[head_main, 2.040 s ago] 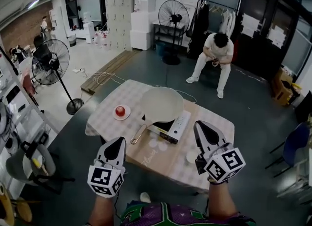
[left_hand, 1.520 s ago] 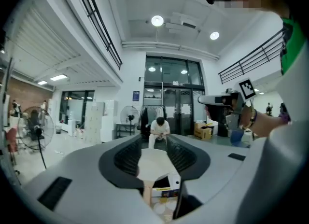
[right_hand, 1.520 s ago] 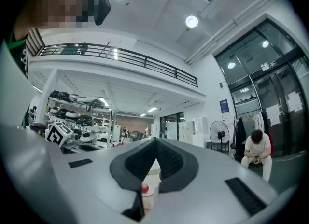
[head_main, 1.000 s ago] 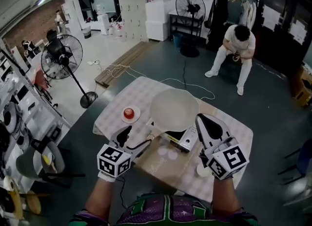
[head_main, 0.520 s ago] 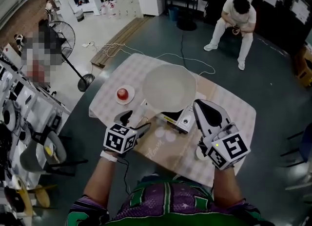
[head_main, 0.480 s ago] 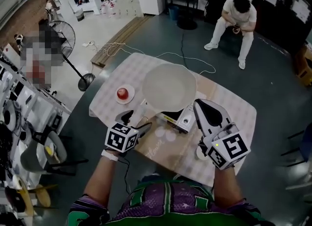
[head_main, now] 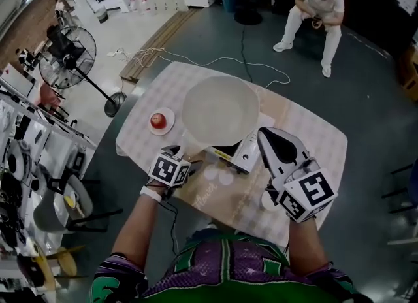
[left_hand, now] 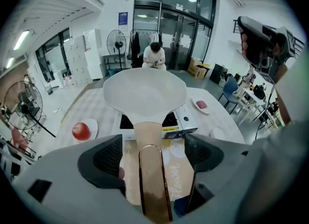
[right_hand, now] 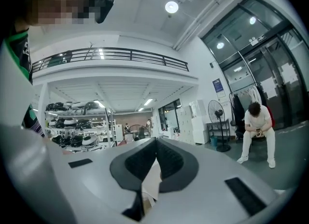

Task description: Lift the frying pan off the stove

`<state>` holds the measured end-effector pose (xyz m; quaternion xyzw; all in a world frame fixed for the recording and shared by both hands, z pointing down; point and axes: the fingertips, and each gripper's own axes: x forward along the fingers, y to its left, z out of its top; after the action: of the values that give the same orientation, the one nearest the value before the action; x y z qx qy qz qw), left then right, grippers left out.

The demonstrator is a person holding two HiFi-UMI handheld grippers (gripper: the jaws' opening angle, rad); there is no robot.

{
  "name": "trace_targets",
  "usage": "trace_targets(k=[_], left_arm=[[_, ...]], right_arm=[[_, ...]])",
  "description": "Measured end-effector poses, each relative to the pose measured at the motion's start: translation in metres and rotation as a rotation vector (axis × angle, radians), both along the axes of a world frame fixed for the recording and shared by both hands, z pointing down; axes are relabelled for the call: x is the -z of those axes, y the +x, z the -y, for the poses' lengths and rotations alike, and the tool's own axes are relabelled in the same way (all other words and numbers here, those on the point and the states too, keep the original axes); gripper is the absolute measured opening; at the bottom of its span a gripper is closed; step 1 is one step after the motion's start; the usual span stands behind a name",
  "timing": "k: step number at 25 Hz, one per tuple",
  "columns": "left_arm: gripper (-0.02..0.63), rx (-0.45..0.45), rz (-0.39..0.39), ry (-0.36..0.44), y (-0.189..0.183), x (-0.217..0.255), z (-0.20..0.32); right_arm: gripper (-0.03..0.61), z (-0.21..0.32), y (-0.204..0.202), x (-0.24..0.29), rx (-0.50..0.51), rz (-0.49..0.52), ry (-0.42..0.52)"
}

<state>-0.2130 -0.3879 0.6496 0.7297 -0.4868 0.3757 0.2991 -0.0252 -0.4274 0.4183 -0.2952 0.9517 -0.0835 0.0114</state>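
Left gripper view: left gripper [left_hand: 152, 153] has come fwd since 2 s ago. Its jaws are now wide, straddling the handle [left_hand: 153, 179] w/o clamping. Frying pan [left_hand: 145, 90] sits on stove [left_hand: 186, 120], so lift not begun. Right gripper [right_hand: 155, 162] pressed closed, empty, held high. Apple [left_hand: 81, 131] well left; room above pan looks free.

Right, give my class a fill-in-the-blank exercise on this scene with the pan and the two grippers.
The frying pan sits on the ____.
The pan's ____ lies between the left gripper's open jaws.
The red fruit lies on a small ____.
The right gripper's jaws are ____.
Missing words: stove, handle, plate, shut.
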Motion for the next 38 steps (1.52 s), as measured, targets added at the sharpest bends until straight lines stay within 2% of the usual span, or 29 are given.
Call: trace_targets(k=[7, 15, 16, 18, 20, 23, 27, 32, 38], left_arm=[[0.408, -0.029, 0.043, -0.174, 0.0, -0.046, 0.006], [0.408, -0.017, 0.061, -0.301, 0.001, -0.072, 0.018], [0.395, -0.02, 0.068, -0.319, 0.001, -0.075, 0.017], [0.19, -0.031, 0.075, -0.353, 0.002, -0.079, 0.014], [0.165, -0.033, 0.074, -0.368, 0.004, -0.079, 0.012], [0.161, -0.031, 0.061, -0.355, 0.006, -0.079, 0.012], [0.164, -0.018, -0.004, -0.307, 0.009, -0.085, 0.019], [0.166, -0.008, -0.063, -0.26, 0.012, -0.081, 0.006], [0.167, -0.008, -0.15, -0.097, 0.028, -0.055, -0.033]], right_arm=[[0.008, 0.016, 0.012, -0.022, 0.003, 0.026, -0.046], [0.008, 0.03, 0.038, -0.035, -0.029, 0.045, -0.077], [0.007, 0.031, 0.041, -0.037, -0.035, 0.049, -0.082], [0.007, 0.034, 0.046, -0.038, -0.045, 0.054, -0.09], [0.008, 0.034, 0.051, -0.036, -0.05, 0.057, -0.093], [0.008, 0.036, 0.055, -0.035, -0.056, 0.053, -0.088], [0.007, 0.042, 0.063, -0.035, -0.089, 0.046, -0.088], [0.007, 0.023, 0.074, -0.031, -0.123, 0.016, -0.086], [0.006, -0.006, 0.081, -0.023, -0.174, -0.017, -0.083]])
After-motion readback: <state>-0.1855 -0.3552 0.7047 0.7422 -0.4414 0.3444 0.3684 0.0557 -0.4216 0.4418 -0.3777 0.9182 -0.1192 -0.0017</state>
